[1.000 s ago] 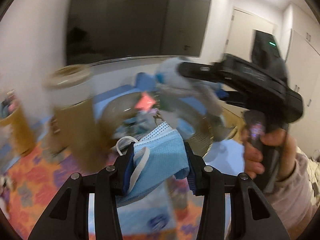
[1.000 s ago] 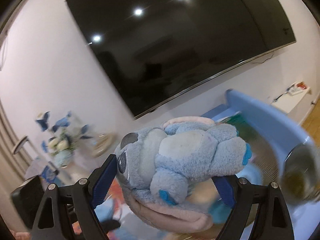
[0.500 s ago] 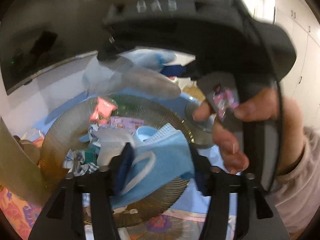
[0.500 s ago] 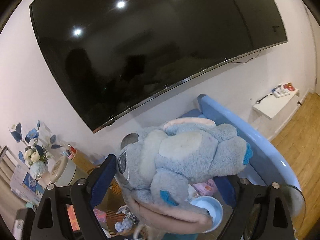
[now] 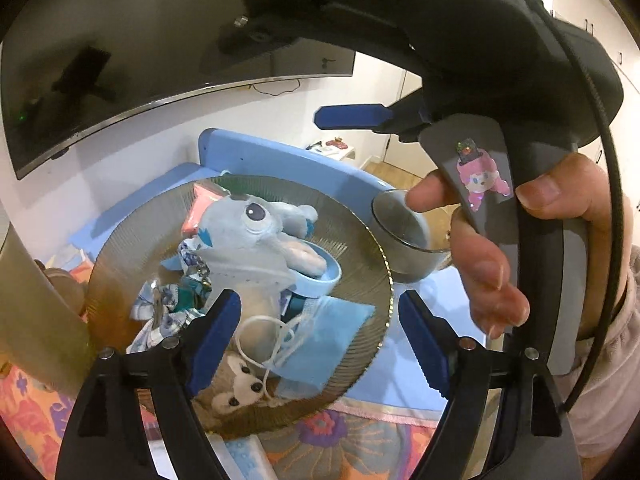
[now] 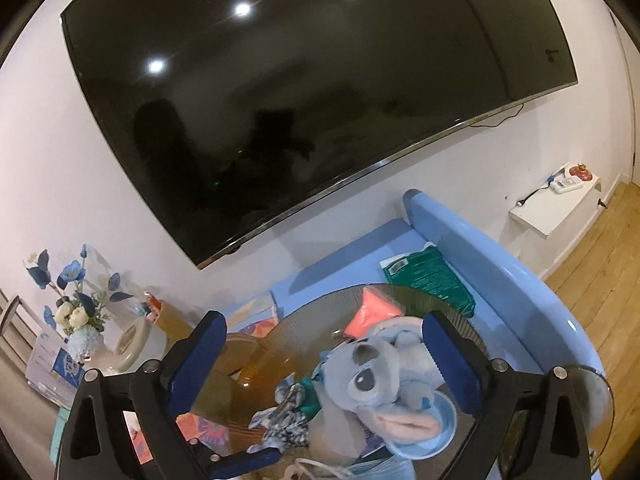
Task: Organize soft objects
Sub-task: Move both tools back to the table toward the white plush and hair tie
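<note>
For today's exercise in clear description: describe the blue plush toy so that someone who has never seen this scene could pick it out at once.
Start at the big round ribbed glass plate in front of the blue tray wall. The blue plush toy lies on top of the pile in it, above the blue face mask. Unlike the small brown plush at the near rim, it is pale blue with a big dark eye and a pink-lined ear.

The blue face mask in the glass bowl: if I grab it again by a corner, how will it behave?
The face mask lies slumped over other items in the glass bowl, so it will probably drape limply. Its thin fabric suggests it weighs very little. The loose ear loops trail over the brown plush and may snag.
</note>
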A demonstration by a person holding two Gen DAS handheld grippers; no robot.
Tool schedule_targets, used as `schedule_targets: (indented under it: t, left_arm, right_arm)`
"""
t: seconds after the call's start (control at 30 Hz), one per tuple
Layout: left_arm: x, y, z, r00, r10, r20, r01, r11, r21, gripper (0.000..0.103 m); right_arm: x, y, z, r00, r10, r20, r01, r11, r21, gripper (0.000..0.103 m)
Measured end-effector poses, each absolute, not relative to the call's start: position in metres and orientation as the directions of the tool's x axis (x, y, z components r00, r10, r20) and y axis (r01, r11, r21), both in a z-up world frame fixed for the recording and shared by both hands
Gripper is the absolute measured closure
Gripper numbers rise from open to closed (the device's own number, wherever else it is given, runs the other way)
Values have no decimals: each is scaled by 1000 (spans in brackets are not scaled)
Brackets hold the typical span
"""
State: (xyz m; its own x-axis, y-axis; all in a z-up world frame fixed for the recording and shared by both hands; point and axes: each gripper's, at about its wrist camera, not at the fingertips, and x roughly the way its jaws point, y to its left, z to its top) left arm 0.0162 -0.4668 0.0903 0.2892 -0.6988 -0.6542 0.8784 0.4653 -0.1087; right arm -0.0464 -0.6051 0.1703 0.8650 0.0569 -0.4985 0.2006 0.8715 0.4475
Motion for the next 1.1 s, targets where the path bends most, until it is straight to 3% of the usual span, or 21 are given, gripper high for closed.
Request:
schedule_targets:
  t: [0.37,0.7,0.93,1.1]
  left_arm:
    - [-11,-417,132,305,-741,-598,884,454,-111,23]
    - [-3,-332,156,415,-713,-565,822,561,-103,22]
    - [35,-242,163,563,-591,-578,694,718,-59,22]
    - [72,-170,142,627,-454,-634,591,807,6,22]
  right_arm:
    - [-67,-558,207,895,145,-422,83,876,475,5]
    - [-70,-442,257,908,184,-375,-67,950,304,0]
    - [-55,-369,268,895,252,-368,-174,957,231,0]
    - [-39,-322,252,857,343,-384,-254,931,263,0]
